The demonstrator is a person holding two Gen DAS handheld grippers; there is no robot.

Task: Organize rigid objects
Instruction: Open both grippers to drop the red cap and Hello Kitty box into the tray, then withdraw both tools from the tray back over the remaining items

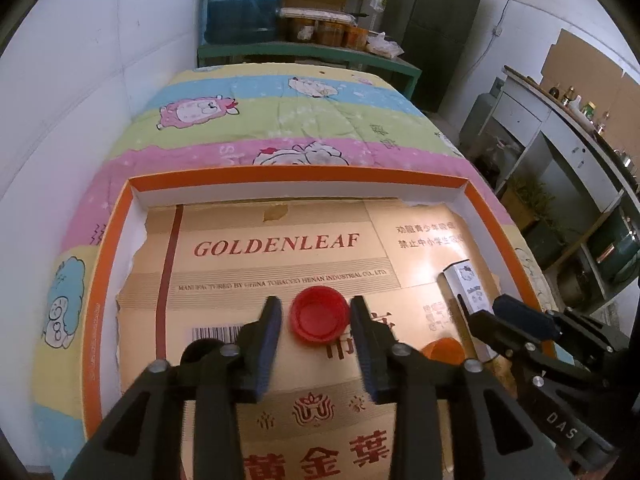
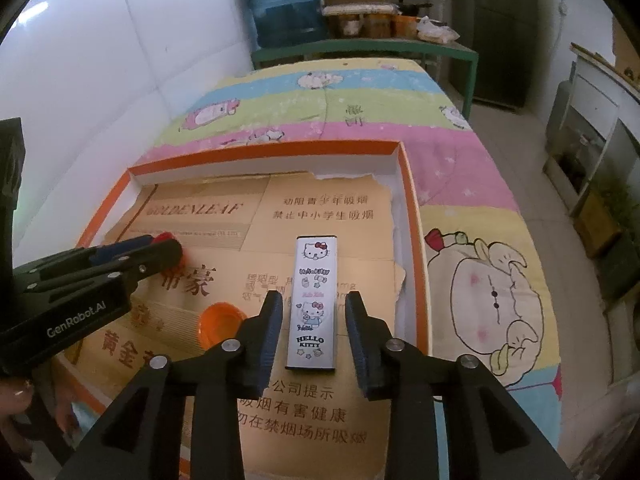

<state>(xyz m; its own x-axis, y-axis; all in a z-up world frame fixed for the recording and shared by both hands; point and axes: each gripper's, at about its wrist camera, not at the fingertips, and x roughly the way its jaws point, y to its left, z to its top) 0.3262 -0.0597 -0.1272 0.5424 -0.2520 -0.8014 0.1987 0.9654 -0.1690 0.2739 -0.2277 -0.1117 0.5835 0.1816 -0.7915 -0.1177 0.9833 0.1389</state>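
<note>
Between the spread left tongs a red cap is framed, untouched. At 3 o'clock, an orange cap lies beside the Hello Kitty box, straddled ungripped by the wide right tongs in the orange tray.

Striped cartoon sheep bedspread on bed, white wall at left; blue water jug on green bench behind bed, food containers beside jug; dark cabinet, grey shelving with bottles at right
</note>
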